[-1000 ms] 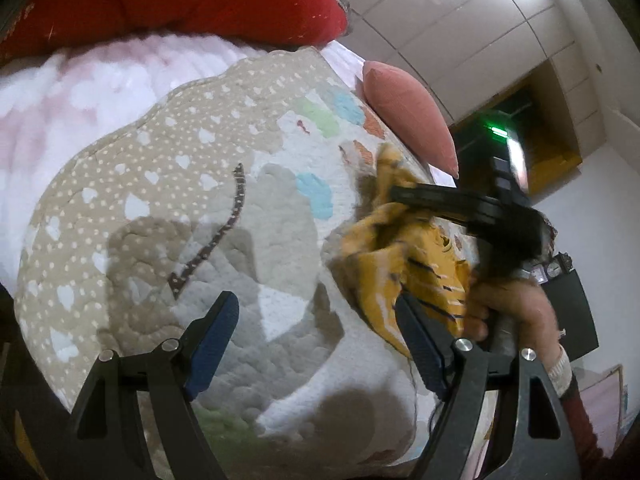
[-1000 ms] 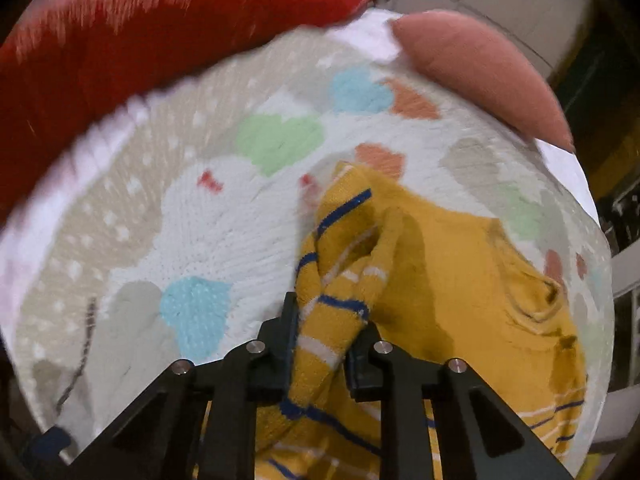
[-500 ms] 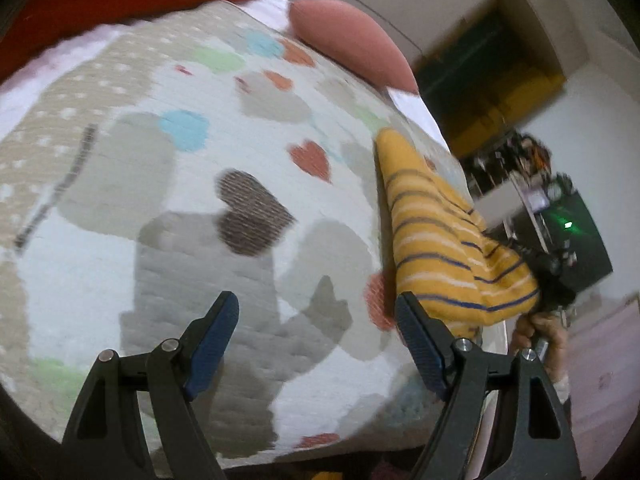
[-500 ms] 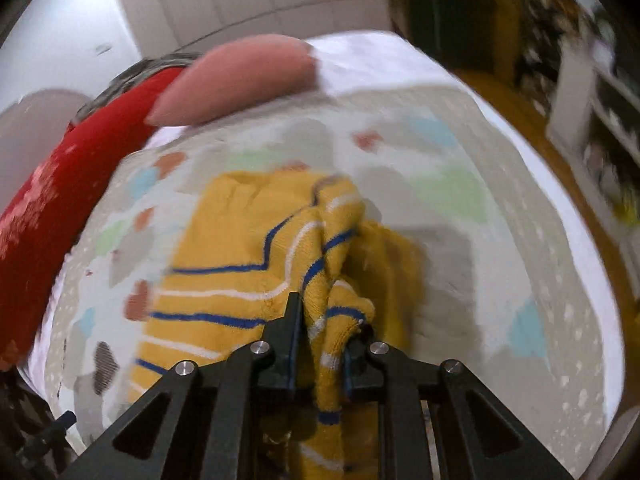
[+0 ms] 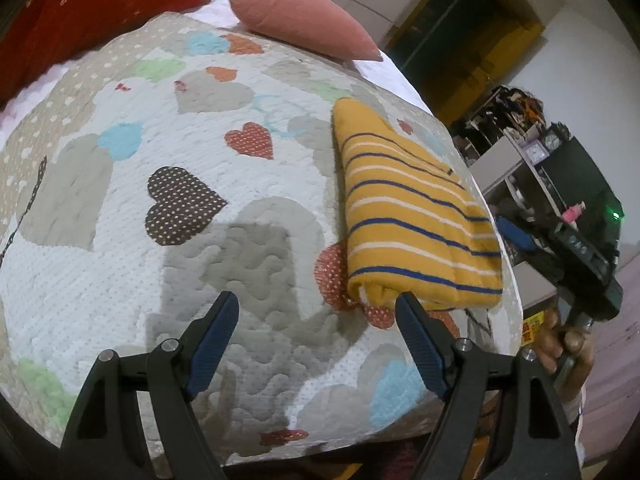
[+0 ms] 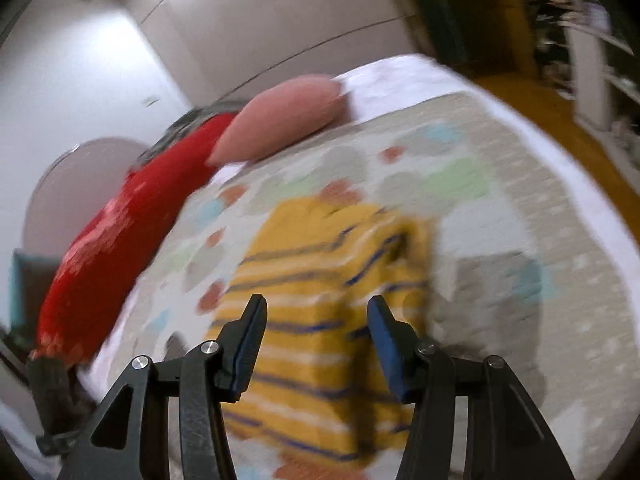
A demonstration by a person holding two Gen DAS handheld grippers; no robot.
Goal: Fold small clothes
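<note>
A yellow knit garment (image 5: 412, 216) with blue and white stripes lies folded near the right edge of the heart-patterned quilt (image 5: 192, 248). My left gripper (image 5: 316, 312) stands open over the quilt, nothing between its blue pads, its right finger close to the garment's near corner. In the right wrist view the image is blurred; my right gripper (image 6: 316, 320) hovers over the same garment (image 6: 320, 280) with its jaws opening and the pads apart from the cloth. In the left wrist view the right gripper's body and a hand (image 5: 568, 340) show beyond the bed's edge.
A red blanket (image 5: 100, 8) and a pink pillow (image 5: 304, 20) lie at the far end of the bed. Shelves and clutter (image 5: 520, 152) stand beyond the bed's right edge, with a dark doorway (image 5: 460, 32) behind.
The right gripper carried the bunched garment across to the quilt's right side, laid it folded and let go; its jaws have parted. The left gripper swung along, staying open.
</note>
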